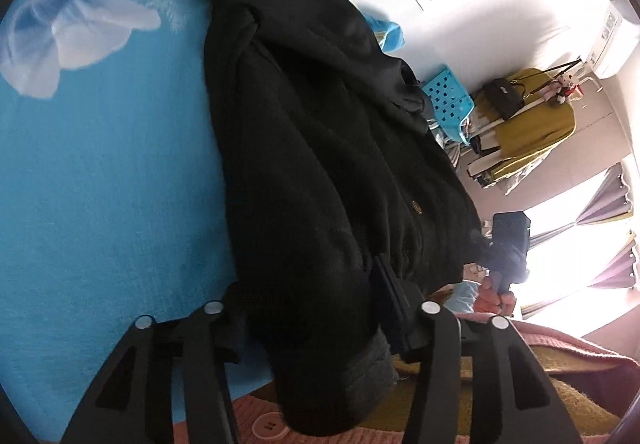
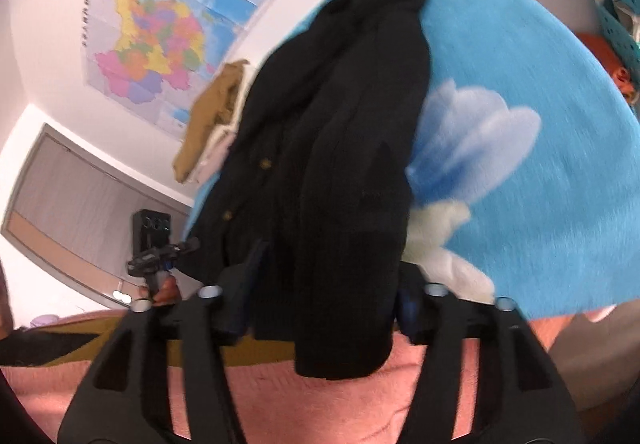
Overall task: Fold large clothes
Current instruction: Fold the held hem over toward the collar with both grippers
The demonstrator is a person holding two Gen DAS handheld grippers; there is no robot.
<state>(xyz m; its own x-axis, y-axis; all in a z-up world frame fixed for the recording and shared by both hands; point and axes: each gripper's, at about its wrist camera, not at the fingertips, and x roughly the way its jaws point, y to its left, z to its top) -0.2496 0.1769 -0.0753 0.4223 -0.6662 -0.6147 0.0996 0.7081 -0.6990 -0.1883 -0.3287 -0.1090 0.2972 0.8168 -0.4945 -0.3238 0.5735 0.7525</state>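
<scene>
The left gripper (image 1: 316, 312) is right at the near end of the black coat (image 1: 320, 148). Its fingers stand apart with the coat's hem between them, and I cannot see the pads squeezing the cloth, so they look open. The right gripper (image 2: 320, 304) is the same: its jaws are spread on both sides of the coat's near end (image 2: 344, 324), and the cloth seems to hang loose there. That picture is smeared, so it may be touching a little.

The coat lies in a long strip on the blue blanket (image 1: 100, 184), running from the near edge of the bed up toward the far edge. Its near end hangs over the bed's near edge, above a pink cover (image 2: 280, 404). One sleeve looks folded in already.

To do this step well, I think both grippers should pinch the hem at its two corners, go in deep enough to catch all the layers, then lift together and lay the near end flat toward the collar.

Farther off, a tan garment (image 2: 212, 116) sits by the far edge, and a map (image 2: 160, 36) hangs on the wall.
</scene>
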